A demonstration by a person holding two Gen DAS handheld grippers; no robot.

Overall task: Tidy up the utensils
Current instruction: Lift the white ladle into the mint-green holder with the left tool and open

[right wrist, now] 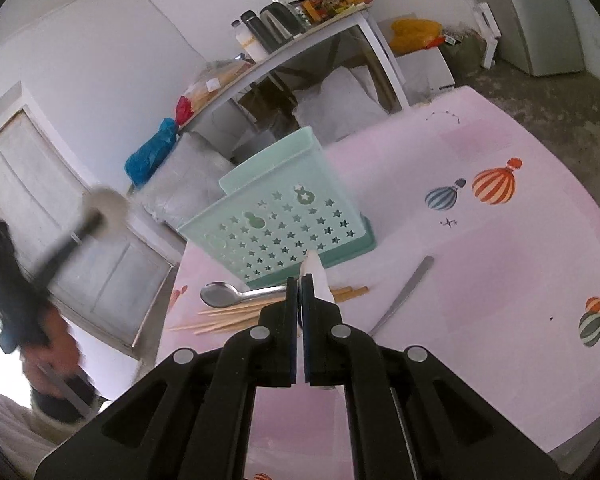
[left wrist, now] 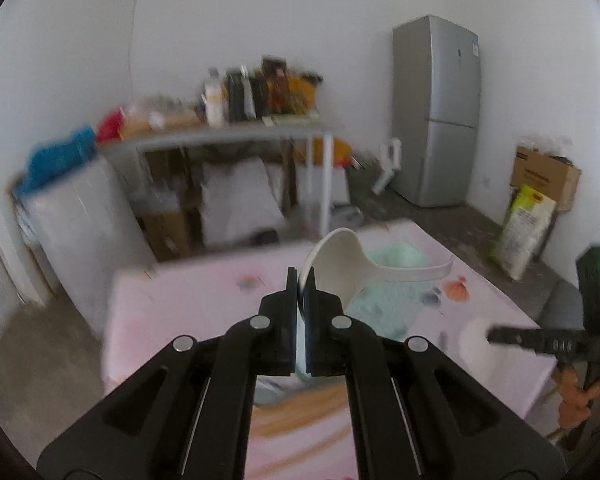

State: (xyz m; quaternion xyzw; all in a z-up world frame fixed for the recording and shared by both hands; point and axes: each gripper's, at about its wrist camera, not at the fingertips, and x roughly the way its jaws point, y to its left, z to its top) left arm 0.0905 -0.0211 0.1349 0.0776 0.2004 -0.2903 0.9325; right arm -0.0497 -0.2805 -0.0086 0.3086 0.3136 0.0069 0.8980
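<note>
The left gripper [left wrist: 300, 280], clenched on a white spoon [left wrist: 340, 268] by its bowl rim, handle pointing right, hovered above the green holder [left wrist: 384, 304]; the right gripper [right wrist: 300, 284] pinched a white utensil [right wrist: 318, 276].

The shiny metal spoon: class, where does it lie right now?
In the right wrist view, the shiny metal spoon lies on the pink tablecloth, left of centre, beside the wooden chopsticks before the mint-green perforated basket.

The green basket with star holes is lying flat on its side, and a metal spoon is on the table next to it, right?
Not quite. In the right wrist view the green basket stands upright on the table, not on its side. The metal spoon does lie beside it.
</note>
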